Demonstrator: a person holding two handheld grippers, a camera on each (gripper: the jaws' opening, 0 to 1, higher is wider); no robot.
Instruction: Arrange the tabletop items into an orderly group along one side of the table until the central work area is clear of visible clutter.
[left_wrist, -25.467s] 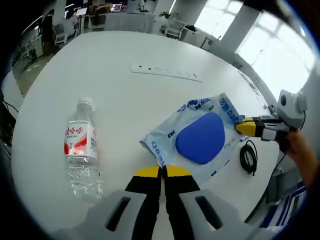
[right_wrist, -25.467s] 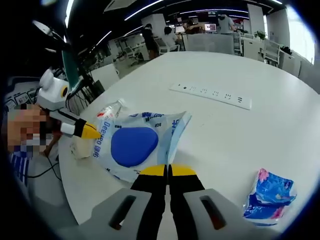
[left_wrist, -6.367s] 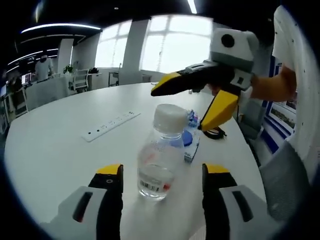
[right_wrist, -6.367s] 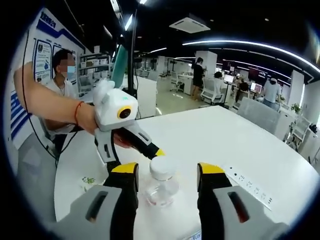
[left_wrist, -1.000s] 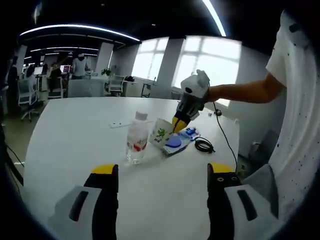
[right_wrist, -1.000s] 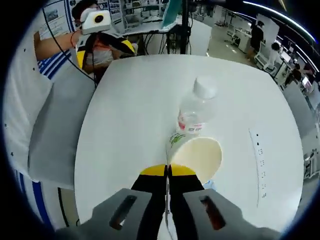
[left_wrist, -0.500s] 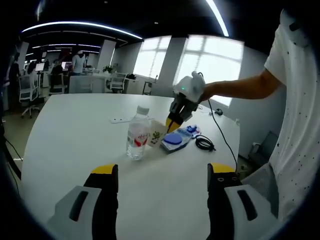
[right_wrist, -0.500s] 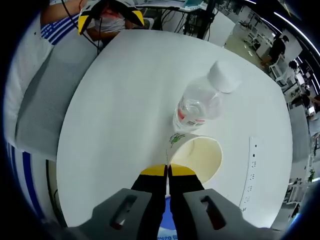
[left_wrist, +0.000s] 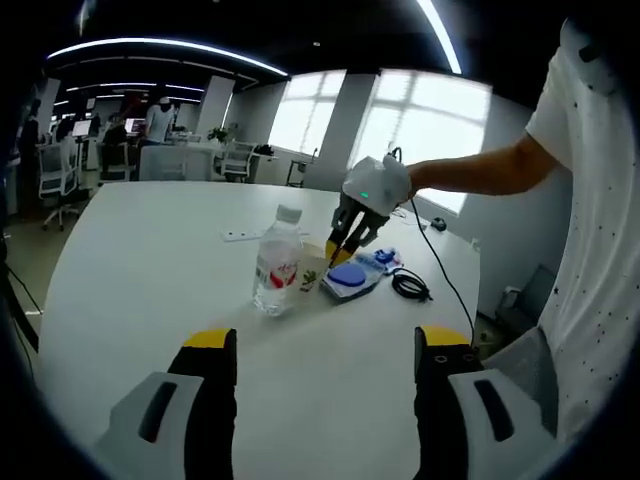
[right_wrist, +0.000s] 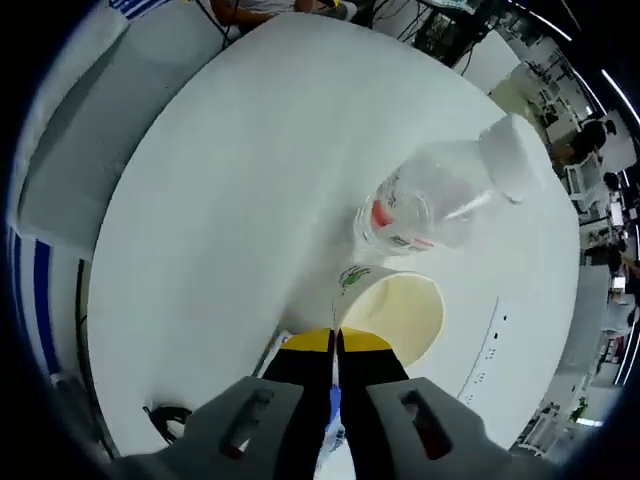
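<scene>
Pinching paper cup (right_wrist: 398, 312) rim w/ right gripper (right_wrist: 335, 342), beside red-label bottle (right_wrist: 440, 197), left gripper (left_wrist: 322, 340) jaws apart, label text unreadable

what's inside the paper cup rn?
Nothing visible: the right gripper view shows the paper cup's bare cream inner wall. The right tongs, pinching the rim, hide the near part of the inside.

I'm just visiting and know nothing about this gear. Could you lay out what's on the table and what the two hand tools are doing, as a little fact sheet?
setting: round white table in an open office
right gripper: shut on the rim of a paper cup
left gripper: open, holding nothing, away from the items
water bottle: upright, beside the cup
blue packet: flat on the table, next to the cup
black cable: coiled beside the packet
power strip: flat, behind the bottle
</scene>
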